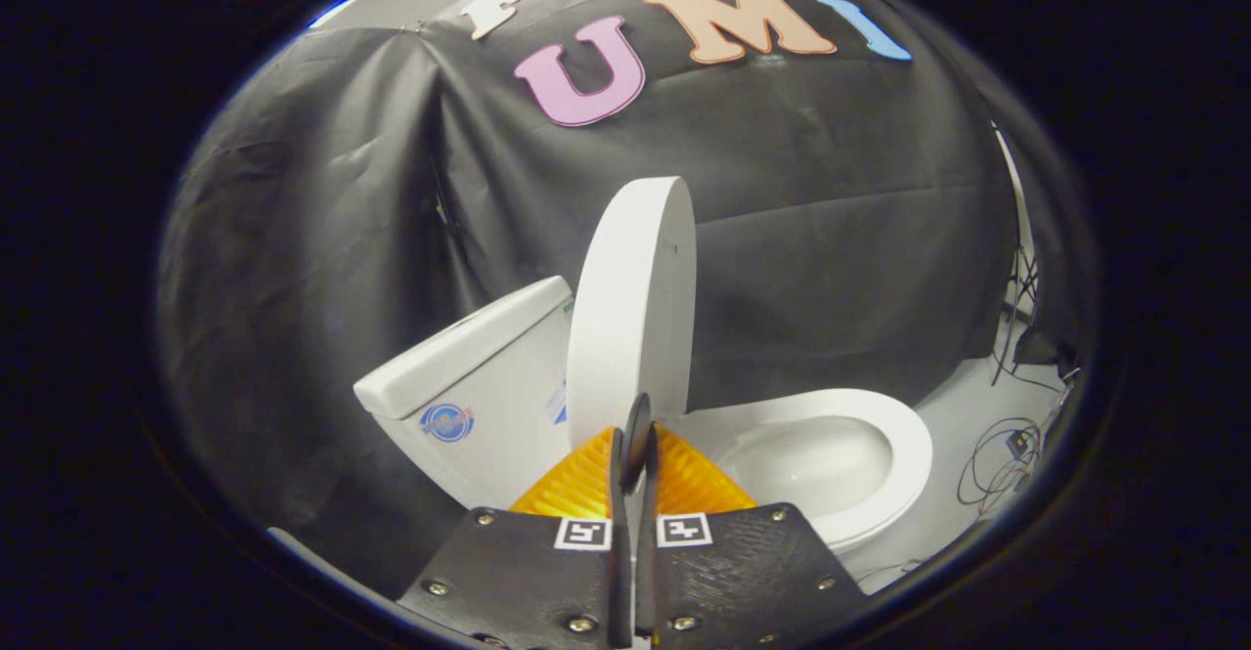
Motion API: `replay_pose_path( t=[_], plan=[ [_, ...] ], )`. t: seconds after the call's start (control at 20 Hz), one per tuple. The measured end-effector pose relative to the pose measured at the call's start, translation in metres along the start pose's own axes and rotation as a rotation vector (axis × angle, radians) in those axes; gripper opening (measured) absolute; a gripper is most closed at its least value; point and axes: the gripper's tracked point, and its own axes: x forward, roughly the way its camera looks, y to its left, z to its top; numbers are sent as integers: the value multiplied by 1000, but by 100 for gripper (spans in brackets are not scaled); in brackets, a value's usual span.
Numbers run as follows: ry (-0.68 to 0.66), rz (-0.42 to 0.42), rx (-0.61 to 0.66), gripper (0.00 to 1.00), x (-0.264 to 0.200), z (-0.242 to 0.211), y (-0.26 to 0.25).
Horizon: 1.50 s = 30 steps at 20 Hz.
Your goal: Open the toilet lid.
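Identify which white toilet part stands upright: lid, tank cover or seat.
The white oval plastic lid, raised just beyond the shut tongs; the tank cover and seat lie flat.

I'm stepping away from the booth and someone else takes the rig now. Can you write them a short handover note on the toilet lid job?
Tongs: fingers nearly closed together, nothing held between them; they sit just in front of the lower edge of the toilet lid.
Lid: raised, standing roughly upright, beside the tank. Whether it leans on the tank cannot be told.
Bowl: uncovered, its rim in plain sight beyond the fingers.
Done: the lid is up.
Left: check that the lid stands on its own, then draw the tongs back.
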Motion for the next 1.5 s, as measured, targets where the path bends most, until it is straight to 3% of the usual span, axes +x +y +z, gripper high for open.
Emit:
replay_pose_path(
  t=[0.8, 1.0, 1.5],
  plan=[
    [-7, 68, -37, 4, 1, -5, 5],
    [-17, 65, -113, 4, 3, -5, 4],
    [-29, 100, -167, 4, 7, -14, 28]
  ],
)
